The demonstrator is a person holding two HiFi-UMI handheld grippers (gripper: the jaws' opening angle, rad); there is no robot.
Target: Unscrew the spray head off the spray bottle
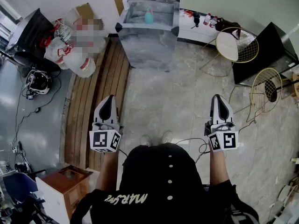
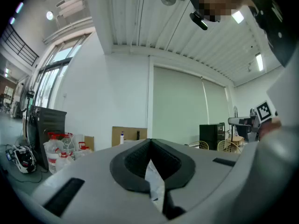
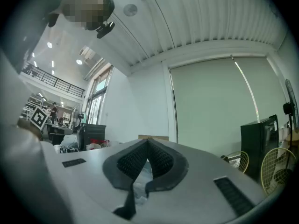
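Only the head view is showing me the spray bottle (image 1: 148, 16): teal, standing on the grey table (image 1: 149, 45) far ahead at centre, well apart from both grippers. The gripper views are giving me what the head view isn't: ribbed ceiling, tall windows at left, a big blind on the far wall. Left gripper (image 1: 109, 99) and right gripper (image 1: 219, 98) are pointing approx level, jaws pressed together, nothing between them. I'm standing on stone floor tiles (image 1: 177, 92), w/ wood planking (image 1: 88, 101) at left. Bottle's sitting upright, long axis vertical; nozzle direction too small to tell.
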